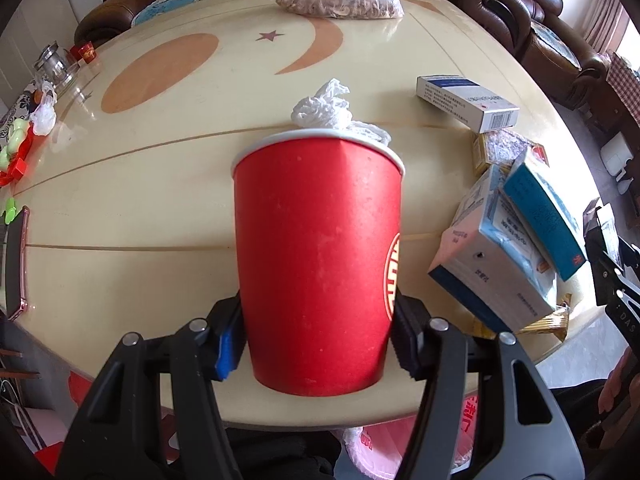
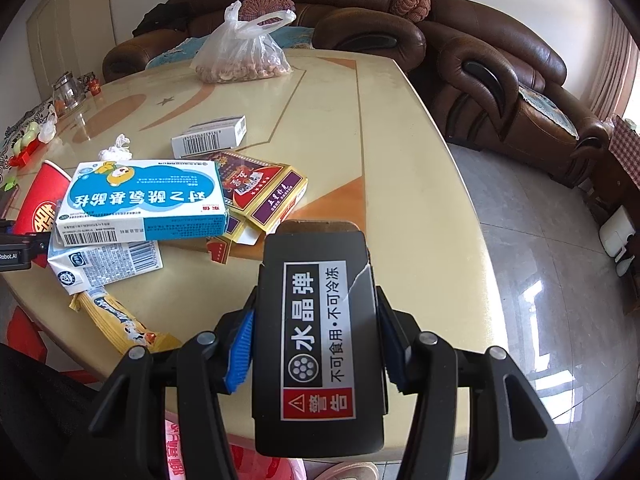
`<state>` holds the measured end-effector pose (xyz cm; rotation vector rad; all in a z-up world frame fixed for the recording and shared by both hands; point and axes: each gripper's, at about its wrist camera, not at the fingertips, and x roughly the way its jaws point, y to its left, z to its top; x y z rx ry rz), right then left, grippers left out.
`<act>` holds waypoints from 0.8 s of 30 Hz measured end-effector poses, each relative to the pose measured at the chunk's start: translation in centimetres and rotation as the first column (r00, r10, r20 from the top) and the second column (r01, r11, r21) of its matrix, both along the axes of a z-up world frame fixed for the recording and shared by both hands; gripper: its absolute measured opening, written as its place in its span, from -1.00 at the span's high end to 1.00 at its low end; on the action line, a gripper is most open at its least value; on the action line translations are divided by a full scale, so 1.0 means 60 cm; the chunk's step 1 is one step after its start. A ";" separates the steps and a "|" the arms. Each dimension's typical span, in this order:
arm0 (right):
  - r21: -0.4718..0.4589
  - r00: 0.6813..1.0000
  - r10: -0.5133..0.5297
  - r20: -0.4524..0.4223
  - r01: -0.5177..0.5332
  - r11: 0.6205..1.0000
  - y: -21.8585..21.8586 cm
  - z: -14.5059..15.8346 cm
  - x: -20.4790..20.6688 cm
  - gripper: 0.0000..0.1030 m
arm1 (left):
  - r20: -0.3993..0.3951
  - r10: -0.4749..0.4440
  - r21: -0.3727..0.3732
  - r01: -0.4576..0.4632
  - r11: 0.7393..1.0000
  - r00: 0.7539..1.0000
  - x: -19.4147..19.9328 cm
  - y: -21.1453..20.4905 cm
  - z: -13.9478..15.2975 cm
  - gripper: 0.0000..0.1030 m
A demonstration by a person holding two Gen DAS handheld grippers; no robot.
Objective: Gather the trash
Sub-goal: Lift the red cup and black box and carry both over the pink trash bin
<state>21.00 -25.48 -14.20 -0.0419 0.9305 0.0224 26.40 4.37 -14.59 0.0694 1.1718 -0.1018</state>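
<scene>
Red cup [image 1: 318,256] stuffed with tissue [image 1: 334,110]

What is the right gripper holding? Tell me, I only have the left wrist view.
Observer: The right gripper is shut on a black box with a white warning label.
Operator: Report what lies under the blue and white box.
Observer: A flattened purple and gold carton lies partly under the blue and white box.
Operator: Say what is at the near table edge.
Observer: A yellow wrapper lies there, on the table.
Operator: Check the floor to the right.
Observer: Shiny grey tiles, with a brown sofa behind.
</scene>
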 end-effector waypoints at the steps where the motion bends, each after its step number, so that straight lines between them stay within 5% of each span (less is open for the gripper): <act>1: 0.000 1.000 0.000 0.005 0.000 1.000 0.001 0.005 -0.002 0.00 | 0.006 0.001 -0.003 -0.001 1.000 1.000 -0.004 0.001 0.006 -0.15; 24: -0.009 0.984 0.103 0.143 -0.103 0.995 0.101 0.166 -0.169 -0.01 | 0.150 -0.062 -0.001 0.063 0.998 0.987 -0.193 0.000 0.132 -0.15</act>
